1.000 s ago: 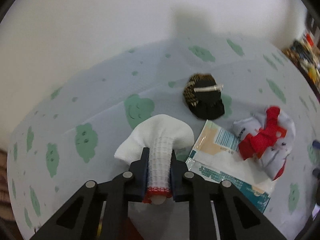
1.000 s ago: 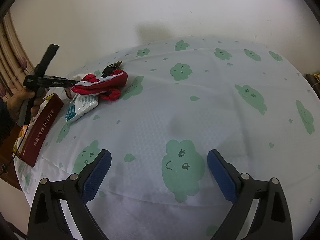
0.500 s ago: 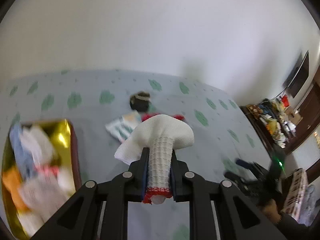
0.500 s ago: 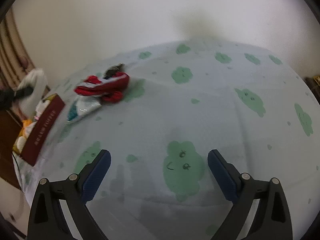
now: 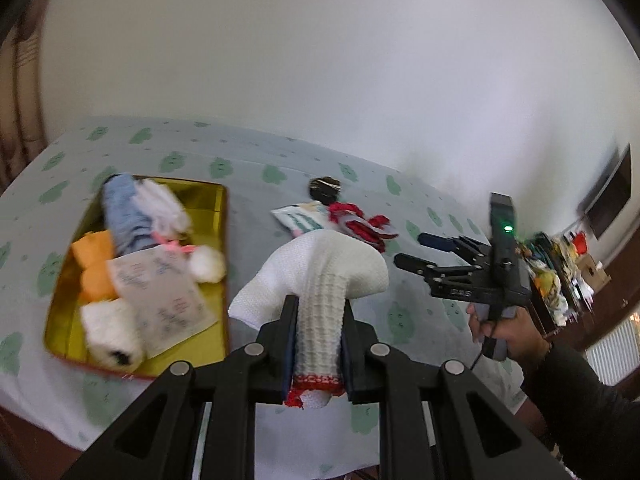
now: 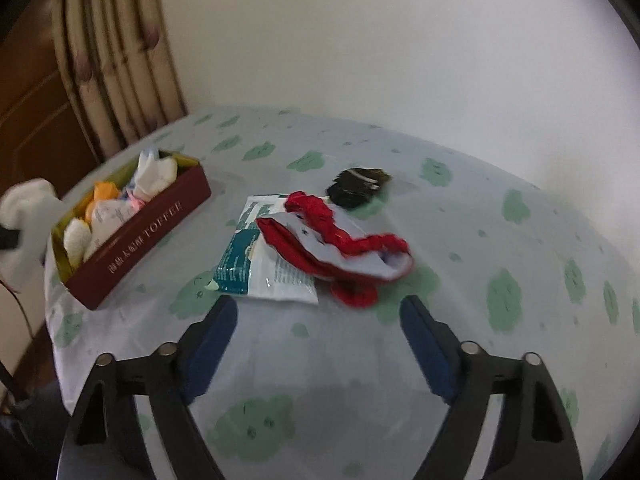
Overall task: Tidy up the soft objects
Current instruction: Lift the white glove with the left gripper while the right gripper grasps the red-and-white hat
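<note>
My left gripper (image 5: pixel 318 312) is shut on a white sock with a red cuff (image 5: pixel 320 280) and holds it in the air beside the gold-lined box (image 5: pixel 218 200), which holds several soft items. My right gripper (image 6: pixel 318 316) is open and empty, just short of a red and white sock (image 6: pixel 340 240) that lies on a plastic packet (image 6: pixel 264 268). A dark hair accessory (image 6: pixel 358 186) lies behind them. The box (image 6: pixel 140 236) shows dark red at the left in the right wrist view, and the white sock (image 6: pixel 24 204) at the far left. The right gripper (image 5: pixel 416 250) also shows in the left wrist view.
A bedsheet with green cloud prints (image 6: pixel 500 292) covers the surface. A curtain (image 6: pixel 116 60) and a wooden door stand behind the box. Cluttered shelves (image 5: pixel 560 264) are at the far right. The white wall (image 5: pixel 320 60) is behind the bed.
My left gripper lifted the white sock off the sheet and swung left toward the box. My right gripper moved forward and left, up to the red sock and the packet.
</note>
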`<action>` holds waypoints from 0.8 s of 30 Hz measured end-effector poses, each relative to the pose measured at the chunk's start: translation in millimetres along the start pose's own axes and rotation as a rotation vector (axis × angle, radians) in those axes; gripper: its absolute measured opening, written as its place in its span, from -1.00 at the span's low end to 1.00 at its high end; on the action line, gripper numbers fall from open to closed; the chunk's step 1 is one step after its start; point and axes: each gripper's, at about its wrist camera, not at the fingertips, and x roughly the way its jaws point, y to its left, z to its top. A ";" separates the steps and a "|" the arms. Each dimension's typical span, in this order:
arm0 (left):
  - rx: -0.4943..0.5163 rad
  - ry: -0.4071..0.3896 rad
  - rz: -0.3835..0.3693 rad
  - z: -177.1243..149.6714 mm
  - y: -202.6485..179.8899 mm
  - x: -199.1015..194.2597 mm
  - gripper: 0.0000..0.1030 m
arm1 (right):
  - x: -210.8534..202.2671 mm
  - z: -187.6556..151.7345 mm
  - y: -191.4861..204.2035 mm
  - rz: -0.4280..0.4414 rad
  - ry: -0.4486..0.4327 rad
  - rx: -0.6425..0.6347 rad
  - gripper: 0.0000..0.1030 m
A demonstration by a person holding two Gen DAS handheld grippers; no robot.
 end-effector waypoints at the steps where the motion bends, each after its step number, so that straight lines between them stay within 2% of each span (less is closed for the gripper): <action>1: -0.009 -0.005 0.008 -2.5 4.1 -3.8 -0.64 | 6.8 2.5 3.0 -0.005 0.010 -0.016 0.51; 2: -0.018 -0.009 0.016 -3.3 8.4 -6.2 -0.64 | 12.7 4.5 5.9 -0.004 0.018 -0.030 0.46; 4: -0.043 -0.018 0.025 -6.4 16.4 -10.0 -0.64 | 23.1 9.4 7.9 -0.017 0.035 -0.056 0.24; 9: -0.101 -0.011 0.028 -9.8 35.3 -16.7 -0.63 | 37.9 24.3 5.0 -0.020 0.053 -0.075 0.10; 15: -0.122 -0.004 0.040 -12.6 46.3 -19.9 -0.63 | 36.5 43.3 -5.5 -0.035 0.049 -0.099 0.13; 17: -0.135 0.000 0.037 -12.3 49.4 -17.5 -0.63 | 42.4 45.3 -7.7 -0.035 0.090 -0.132 0.16; 21: -0.141 0.008 0.036 -12.5 53.4 -13.2 -0.63 | 56.3 46.4 -10.3 -0.088 0.137 -0.194 0.17; 24: -0.140 0.019 0.035 -12.5 53.3 -10.3 -0.62 | 60.4 52.6 -13.7 -0.118 0.144 -0.219 0.16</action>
